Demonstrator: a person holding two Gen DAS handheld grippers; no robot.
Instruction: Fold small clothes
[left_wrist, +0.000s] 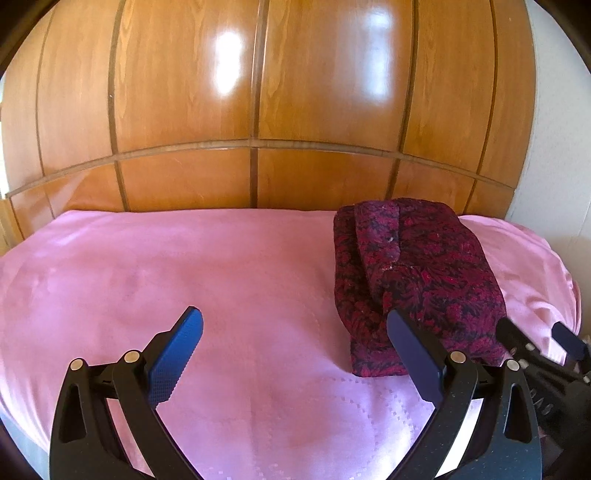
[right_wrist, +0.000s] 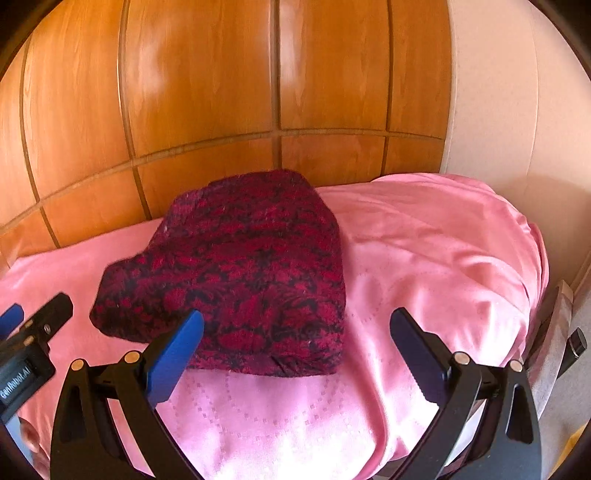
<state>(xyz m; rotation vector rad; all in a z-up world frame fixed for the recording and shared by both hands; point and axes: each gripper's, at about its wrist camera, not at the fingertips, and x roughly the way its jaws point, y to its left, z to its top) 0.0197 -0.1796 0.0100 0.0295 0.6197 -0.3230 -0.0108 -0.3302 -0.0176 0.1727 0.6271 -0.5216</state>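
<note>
A dark red and black patterned garment (left_wrist: 413, 280) lies folded into a compact bundle on the pink bedspread (left_wrist: 184, 266), at the right in the left wrist view. In the right wrist view the garment (right_wrist: 243, 273) lies left of centre. My left gripper (left_wrist: 295, 325) is open and empty, its right finger just in front of the bundle's near edge. My right gripper (right_wrist: 295, 325) is open and empty, its left finger over the bundle's near edge. The right gripper shows at the right edge of the left wrist view (left_wrist: 535, 339); the left gripper shows at the left edge of the right wrist view (right_wrist: 33, 325).
A glossy wooden panelled headboard (left_wrist: 258, 110) rises behind the bed. A pale wall (right_wrist: 498, 110) stands at the right. The pink bedspread bulges and wrinkles at the right (right_wrist: 461, 251), and the bed edge drops off there.
</note>
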